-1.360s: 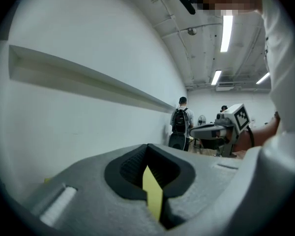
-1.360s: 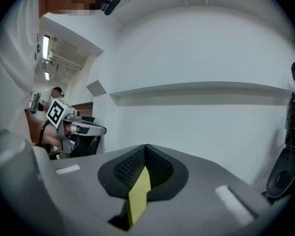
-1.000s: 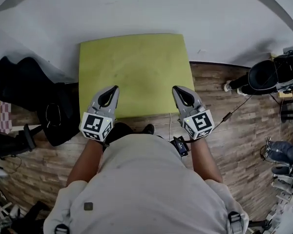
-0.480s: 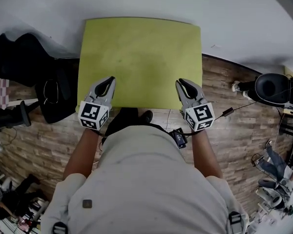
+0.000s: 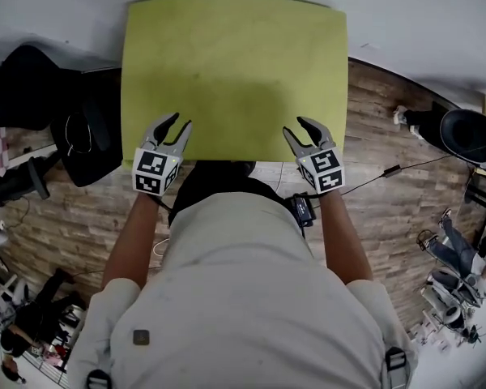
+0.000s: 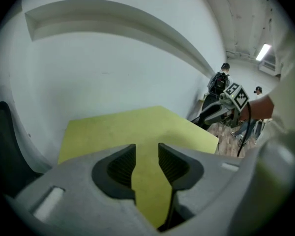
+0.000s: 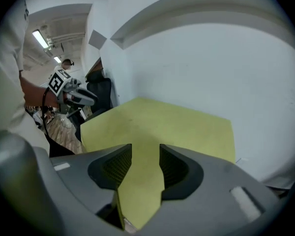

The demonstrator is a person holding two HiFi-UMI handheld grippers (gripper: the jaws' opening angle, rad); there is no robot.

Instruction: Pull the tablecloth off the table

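Observation:
A yellow-green tablecloth (image 5: 235, 63) lies flat over a table against the white wall. My left gripper (image 5: 178, 121) hovers at the left of the cloth's near edge, and my right gripper (image 5: 296, 126) at the right of it. Both sets of jaws are opening, with the fingertips apart. In the left gripper view the cloth (image 6: 137, 127) shows through the gap of the left gripper (image 6: 146, 149), and no pad presses on it. The right gripper view shows the same: cloth (image 7: 172, 122) lies in the gap of the right gripper (image 7: 145, 149), untouched.
A black chair with bags (image 5: 73, 136) stands close to the table's left side. A black stool (image 5: 470, 136) and a cable (image 5: 389, 173) sit on the wood floor at the right. Clutter lies at the lower left (image 5: 24, 322) and lower right (image 5: 445, 298).
Both grippers' jaws have gone from shut to parted. The head view has shifted forward, so more of the cloth shows beyond the grippers.

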